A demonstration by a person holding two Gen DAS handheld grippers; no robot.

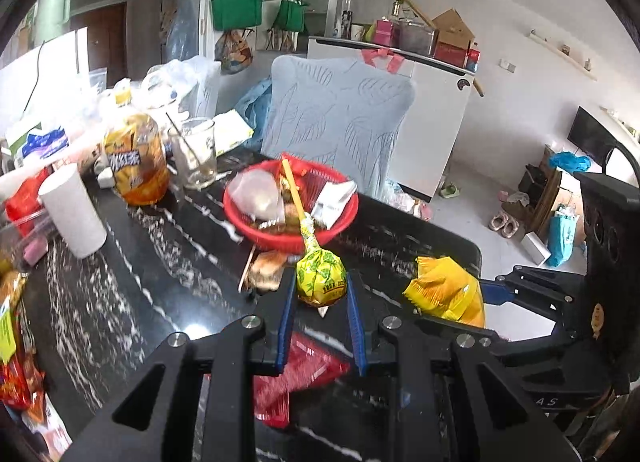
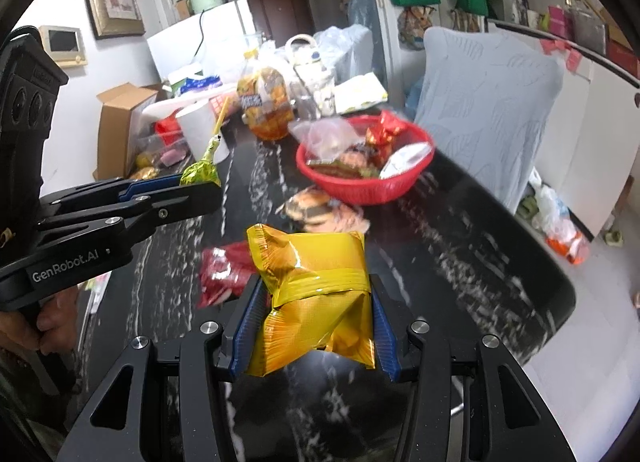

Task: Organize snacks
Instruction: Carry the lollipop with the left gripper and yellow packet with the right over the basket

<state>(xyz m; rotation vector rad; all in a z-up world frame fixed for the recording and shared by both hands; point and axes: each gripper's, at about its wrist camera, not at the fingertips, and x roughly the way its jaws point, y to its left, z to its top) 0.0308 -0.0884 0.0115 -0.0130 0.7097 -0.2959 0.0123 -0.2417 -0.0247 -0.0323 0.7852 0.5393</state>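
Both of your grippers are loaded, and the red basket [image 1: 340, 222] lies ahead of each, across the dark marbled table [image 1: 120, 282]. Your left gripper [image 1: 321, 286] pinches the green-wrapped lollipop [image 1: 320, 276] by its round head, with the yellow stick [image 1: 292, 190] running forward and slightly left, so the long axis points at the basket and the stick tip already overlaps its rim in the left wrist view (whether it hangs over the basket or merely in front of it, you cannot tell from this angle). Your right gripper [image 2: 316, 302] squeezes the yellow snack bag [image 2: 316, 294] across its crumpled middle, held off the table, with the basket ahead and a little to the right. The left looks the nearer of the two, so it is probably the one to release first. The basket already holds a clear plastic bag [image 2: 320, 134], red-wrapped candies [image 2: 386, 130], a white-silver packet [image 2: 404, 160] and some darker wrapped pieces, leaving the near side the freer part. On the table between grippers and basket lie a wrapped bun [image 2: 320, 208] just outside the rim and a red packet [image 2: 224, 270] close under the yellow bag; both are not yet sorted.
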